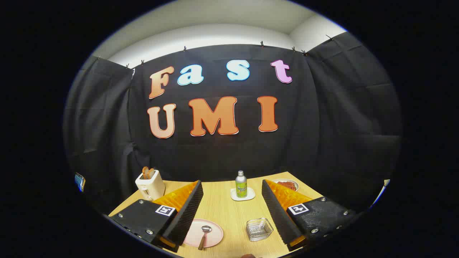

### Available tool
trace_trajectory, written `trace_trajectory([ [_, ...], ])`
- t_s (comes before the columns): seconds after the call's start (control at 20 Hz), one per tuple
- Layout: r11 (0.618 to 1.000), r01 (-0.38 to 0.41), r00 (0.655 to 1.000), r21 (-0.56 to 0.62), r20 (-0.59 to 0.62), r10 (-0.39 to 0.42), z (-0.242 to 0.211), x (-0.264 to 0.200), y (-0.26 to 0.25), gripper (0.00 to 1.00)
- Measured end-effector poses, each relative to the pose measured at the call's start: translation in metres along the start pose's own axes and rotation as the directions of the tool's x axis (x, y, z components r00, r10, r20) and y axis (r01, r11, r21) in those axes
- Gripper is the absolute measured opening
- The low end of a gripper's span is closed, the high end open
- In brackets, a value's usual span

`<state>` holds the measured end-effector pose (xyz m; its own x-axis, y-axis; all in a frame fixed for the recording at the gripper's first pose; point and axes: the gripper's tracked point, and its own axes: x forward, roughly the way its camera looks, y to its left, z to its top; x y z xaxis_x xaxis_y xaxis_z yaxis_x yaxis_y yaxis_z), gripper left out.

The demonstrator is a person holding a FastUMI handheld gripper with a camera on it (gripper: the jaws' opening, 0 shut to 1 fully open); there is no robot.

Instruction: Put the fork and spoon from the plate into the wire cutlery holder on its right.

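Observation:
A pink plate [215, 233] lies on the wooden table between my fingers, close to the left one. On it rests a spoon [203, 235], bowl pointing away from me; part of the plate is hidden behind the left finger, and I see no fork on the visible part. The wire cutlery holder [259, 229] stands to the right of the plate, near the right finger. My gripper [232, 218] hovers above the table, open wide, with nothing between its fingers.
A small bottle [241, 184] stands on a white coaster [242, 194] beyond the fingers. A cream toaster [150, 184] with toast sits at the far left corner. A dish with red food [287, 185] lies at the far right. Table edges run just outside both fingers.

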<state>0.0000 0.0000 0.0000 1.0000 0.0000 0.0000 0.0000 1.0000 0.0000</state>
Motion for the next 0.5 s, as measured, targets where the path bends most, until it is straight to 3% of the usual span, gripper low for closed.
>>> trace_trajectory([
  [0.5,0.999,-0.03,0.999,-0.011,-0.033,0.03,-0.007,0.006,0.014,0.98],
])
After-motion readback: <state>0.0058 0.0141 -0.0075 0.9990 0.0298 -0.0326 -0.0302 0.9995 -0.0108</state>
